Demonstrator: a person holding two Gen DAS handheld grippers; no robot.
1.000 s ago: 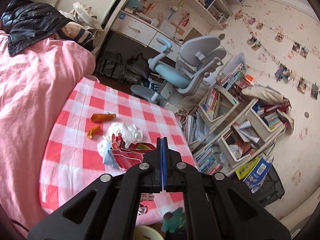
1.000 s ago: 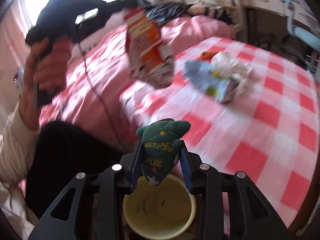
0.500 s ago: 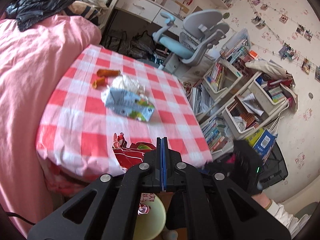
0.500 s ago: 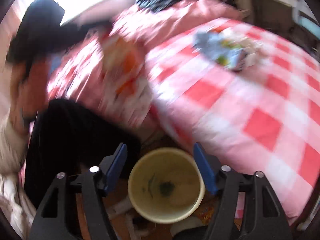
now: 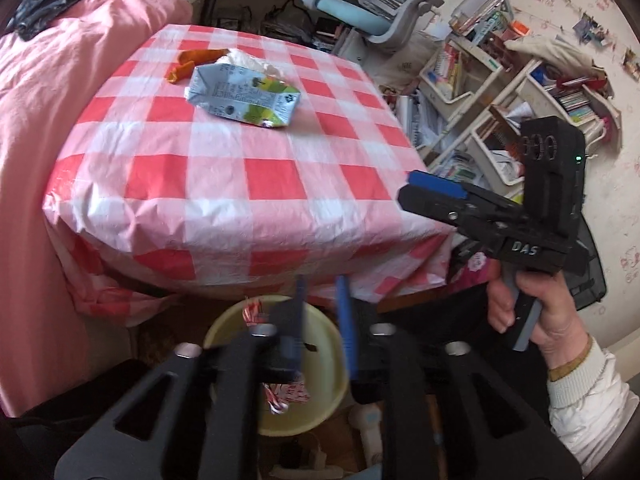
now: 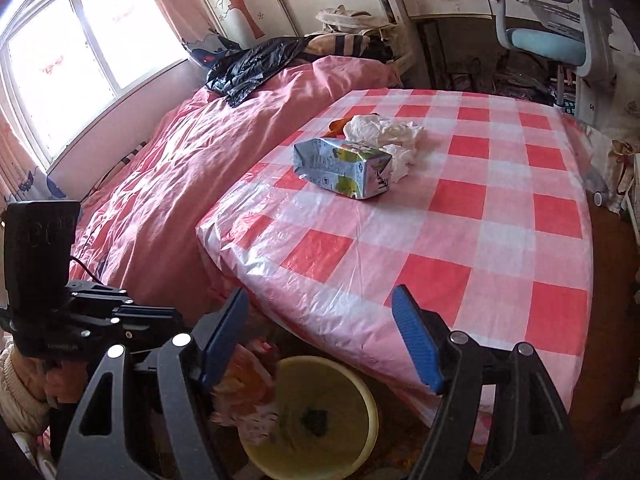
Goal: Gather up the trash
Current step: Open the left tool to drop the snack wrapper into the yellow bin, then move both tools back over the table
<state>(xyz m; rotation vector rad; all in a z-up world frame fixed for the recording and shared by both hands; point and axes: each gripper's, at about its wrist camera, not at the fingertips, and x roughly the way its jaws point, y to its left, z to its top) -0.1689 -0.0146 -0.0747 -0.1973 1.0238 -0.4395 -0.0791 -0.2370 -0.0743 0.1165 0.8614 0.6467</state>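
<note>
A yellow bin (image 5: 320, 364) (image 6: 360, 404) stands on the floor at the near edge of the checked table (image 5: 200, 184). My left gripper (image 5: 320, 320) hangs over the bin with its jaws opening. A red and white wrapper (image 5: 280, 394) (image 6: 244, 392) is blurred, dropping past the jaws toward the bin. My right gripper (image 6: 320, 336) (image 5: 432, 190) is open and empty above the bin, pointing at the table. A small green thing (image 6: 314, 420) lies in the bin. On the table remain a crushed carton (image 5: 244, 98) (image 6: 344, 168), crumpled white tissue (image 6: 384, 128) and orange wrappers (image 5: 192, 62).
A pink bed (image 6: 180, 168) runs along the table's left side. A blue-grey office chair (image 5: 380, 4) and crowded bookshelves (image 5: 500, 100) stand beyond the table's far right. A person's hand (image 5: 532, 320) holds the right gripper beside the table's corner.
The left gripper came down over the bin and its jaws parted, letting the red wrapper go. The right gripper opened, dropped the green thing into the bin and swung up toward the table.
</note>
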